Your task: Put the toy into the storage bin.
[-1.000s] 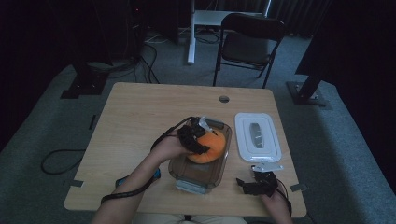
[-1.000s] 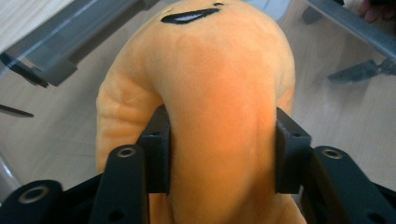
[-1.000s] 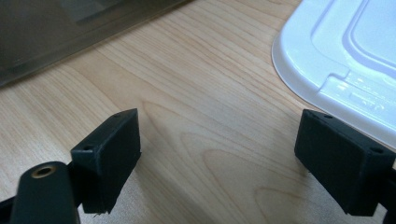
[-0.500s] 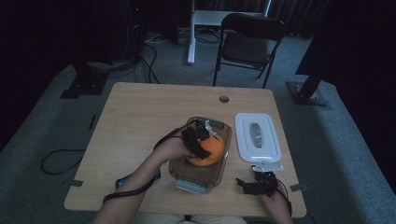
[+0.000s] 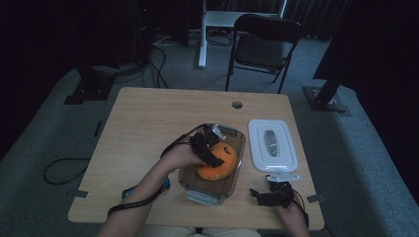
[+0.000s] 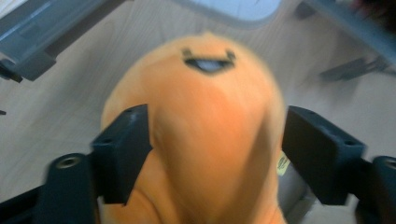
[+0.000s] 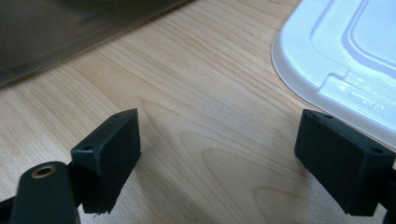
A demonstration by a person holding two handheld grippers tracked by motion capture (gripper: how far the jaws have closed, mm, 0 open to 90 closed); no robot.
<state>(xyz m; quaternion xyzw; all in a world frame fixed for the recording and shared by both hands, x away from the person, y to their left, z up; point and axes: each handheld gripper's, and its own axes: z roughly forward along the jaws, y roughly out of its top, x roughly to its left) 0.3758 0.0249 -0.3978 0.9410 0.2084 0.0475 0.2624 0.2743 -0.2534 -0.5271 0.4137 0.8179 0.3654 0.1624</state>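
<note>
Orange plush toy (image 6: 205, 140) between apparently just-opened left gripper (image 6: 217, 154) jaws

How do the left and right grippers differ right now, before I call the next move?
The left gripper sits over the clear container, while the right gripper rests on bare table near the white lid. The left's jaws have just been opening, with the orange plush toy between them and one pad clear of it; nothing lies between the right's jaws. Both are open, black and hand-held.
</note>
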